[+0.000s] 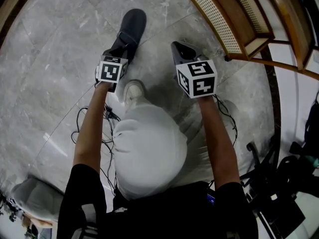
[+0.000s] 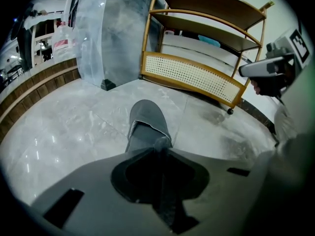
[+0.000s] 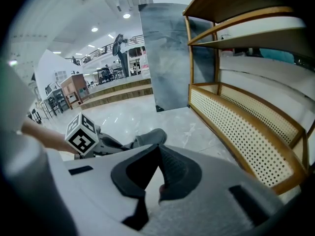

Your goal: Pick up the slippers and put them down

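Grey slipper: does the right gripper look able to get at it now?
Probably yes: only bare floor separates the right gripper from the slipper, but the left gripper is shut on it.

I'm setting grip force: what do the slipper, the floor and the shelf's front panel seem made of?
Slipper: soft matte grey fabric, perhaps felt; its edge bunches where the left gripper pinches it.
Floor: polished stone or marble-look tile, with grey veining and glossy light reflections.
Shelf panel: pale cane weave or perforated sheet, with regular small holes, in a wood-coloured frame.
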Action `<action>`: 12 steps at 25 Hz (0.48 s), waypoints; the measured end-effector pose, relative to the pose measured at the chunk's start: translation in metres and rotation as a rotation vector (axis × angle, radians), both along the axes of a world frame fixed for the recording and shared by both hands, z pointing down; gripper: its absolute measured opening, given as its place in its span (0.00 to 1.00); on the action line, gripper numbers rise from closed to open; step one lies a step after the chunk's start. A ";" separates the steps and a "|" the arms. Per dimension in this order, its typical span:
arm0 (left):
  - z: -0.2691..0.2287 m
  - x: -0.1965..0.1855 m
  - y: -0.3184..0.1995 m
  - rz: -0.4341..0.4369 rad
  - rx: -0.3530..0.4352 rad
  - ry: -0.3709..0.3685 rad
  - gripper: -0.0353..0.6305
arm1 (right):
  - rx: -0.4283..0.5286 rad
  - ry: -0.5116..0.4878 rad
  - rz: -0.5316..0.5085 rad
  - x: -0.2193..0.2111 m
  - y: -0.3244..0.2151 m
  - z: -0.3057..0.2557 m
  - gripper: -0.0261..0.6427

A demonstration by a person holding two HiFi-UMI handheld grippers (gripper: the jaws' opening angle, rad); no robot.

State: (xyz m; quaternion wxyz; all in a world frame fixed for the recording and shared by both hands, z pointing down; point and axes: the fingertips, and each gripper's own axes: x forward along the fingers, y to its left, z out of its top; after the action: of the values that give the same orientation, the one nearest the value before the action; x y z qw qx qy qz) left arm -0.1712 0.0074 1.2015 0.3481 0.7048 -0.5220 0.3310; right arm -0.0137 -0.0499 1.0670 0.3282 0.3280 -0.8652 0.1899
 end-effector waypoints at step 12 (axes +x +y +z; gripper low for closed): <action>0.003 -0.009 -0.005 -0.044 0.041 0.026 0.20 | 0.006 0.005 0.006 0.006 -0.003 -0.002 0.03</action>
State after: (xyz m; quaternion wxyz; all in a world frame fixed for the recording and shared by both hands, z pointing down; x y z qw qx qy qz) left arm -0.1806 0.0028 1.2046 0.3474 0.7045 -0.5395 0.3033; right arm -0.0080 -0.0526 1.0650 0.3288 0.3321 -0.8639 0.1876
